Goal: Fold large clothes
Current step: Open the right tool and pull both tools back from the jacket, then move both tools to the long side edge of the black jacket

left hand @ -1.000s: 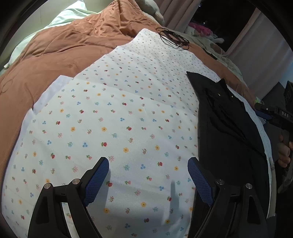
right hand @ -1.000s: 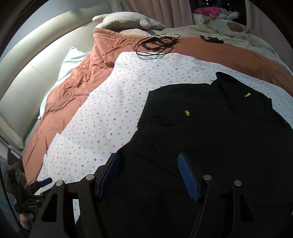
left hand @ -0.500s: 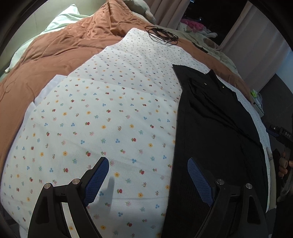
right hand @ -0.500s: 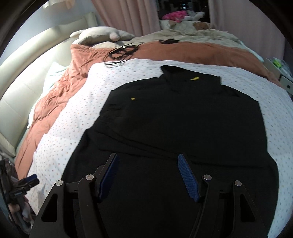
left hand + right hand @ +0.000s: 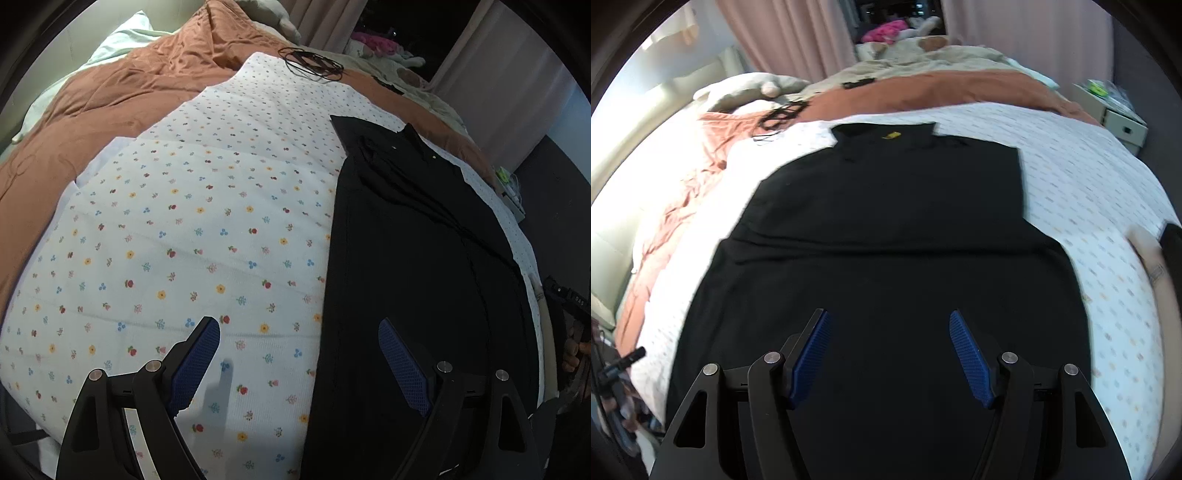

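A large black shirt (image 5: 886, 229) lies flat on a white floral sheet (image 5: 192, 229), collar and yellow label at the far end. In the left wrist view the shirt (image 5: 417, 258) runs down the right half of the sheet. My left gripper (image 5: 299, 358) is open and empty, hovering over the shirt's left edge near the hem, left finger over the sheet, right finger over the shirt. My right gripper (image 5: 890, 350) is open and empty, above the middle of the shirt's lower part.
A brown duvet (image 5: 122, 92) covers the bed beyond the sheet. A tangle of black cable (image 5: 314, 64) lies at the sheet's far end. A pillow (image 5: 753, 86) and plush toys (image 5: 890, 31) sit by the curtains. A nightstand (image 5: 1119, 122) stands at the right.
Both grippers have swung: the left view shifted toward the shirt, which now fills its right half. The right gripper moved from the shirt's left side to its middle. Both stayed open.
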### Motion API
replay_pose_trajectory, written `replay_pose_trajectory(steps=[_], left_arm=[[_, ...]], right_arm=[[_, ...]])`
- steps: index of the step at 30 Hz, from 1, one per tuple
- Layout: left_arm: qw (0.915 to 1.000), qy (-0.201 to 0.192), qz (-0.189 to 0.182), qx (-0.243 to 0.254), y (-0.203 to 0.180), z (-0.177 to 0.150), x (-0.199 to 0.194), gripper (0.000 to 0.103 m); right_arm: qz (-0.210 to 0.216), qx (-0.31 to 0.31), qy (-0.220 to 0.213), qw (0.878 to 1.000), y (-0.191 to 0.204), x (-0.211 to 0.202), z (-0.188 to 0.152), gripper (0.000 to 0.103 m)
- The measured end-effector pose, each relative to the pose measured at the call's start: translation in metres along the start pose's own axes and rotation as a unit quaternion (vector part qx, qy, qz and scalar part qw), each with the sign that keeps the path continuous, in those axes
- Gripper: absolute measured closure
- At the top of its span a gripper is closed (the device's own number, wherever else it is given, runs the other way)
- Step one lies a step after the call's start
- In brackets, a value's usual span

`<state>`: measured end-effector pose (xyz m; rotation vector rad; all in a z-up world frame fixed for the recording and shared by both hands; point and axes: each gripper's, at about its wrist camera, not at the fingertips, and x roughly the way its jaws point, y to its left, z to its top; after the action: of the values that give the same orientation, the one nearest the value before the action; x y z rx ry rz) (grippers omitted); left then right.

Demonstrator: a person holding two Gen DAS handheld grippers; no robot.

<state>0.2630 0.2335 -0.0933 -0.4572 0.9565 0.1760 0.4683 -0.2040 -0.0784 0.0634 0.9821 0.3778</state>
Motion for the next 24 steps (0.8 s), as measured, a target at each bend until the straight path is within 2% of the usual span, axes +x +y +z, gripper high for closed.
replay_pose_trajectory(steps=[3, 5, 9, 13, 16, 24], left_arm=[[0.9999, 0.002, 0.010, 0.005, 0.001, -0.013, -0.001, 0.014], [1.0000, 0.004, 0.004, 0.002, 0.005, -0.022, -0.002, 0.014], [0.9997, 0.018, -0.013, -0.005, 0.008, -0.038, -0.003, 0.014], [0.9987, 0.037, -0.034, 0.004, 0.006, -0.060, -0.003, 0.015], [0.9981, 0.047, -0.038, 0.008, 0.007, -0.075, -0.004, 0.025], [0.9944, 0.065, -0.083, 0.007, 0.008, -0.099, -0.013, 0.034]], right_arm=[[-0.019, 0.013, 0.002, 1.000, -0.030, -0.009, -0.022, 0.036], [-0.031, 0.023, 0.000, 0.999, -0.048, -0.016, -0.035, 0.035], [-0.053, 0.046, -0.008, 0.998, -0.084, -0.029, -0.062, 0.026], [-0.080, 0.052, -0.002, 0.995, -0.111, -0.037, -0.090, 0.026], [-0.078, 0.064, 0.004, 0.995, -0.128, -0.042, -0.115, 0.026], [-0.062, 0.085, 0.027, 0.994, -0.157, -0.049, -0.169, 0.026]])
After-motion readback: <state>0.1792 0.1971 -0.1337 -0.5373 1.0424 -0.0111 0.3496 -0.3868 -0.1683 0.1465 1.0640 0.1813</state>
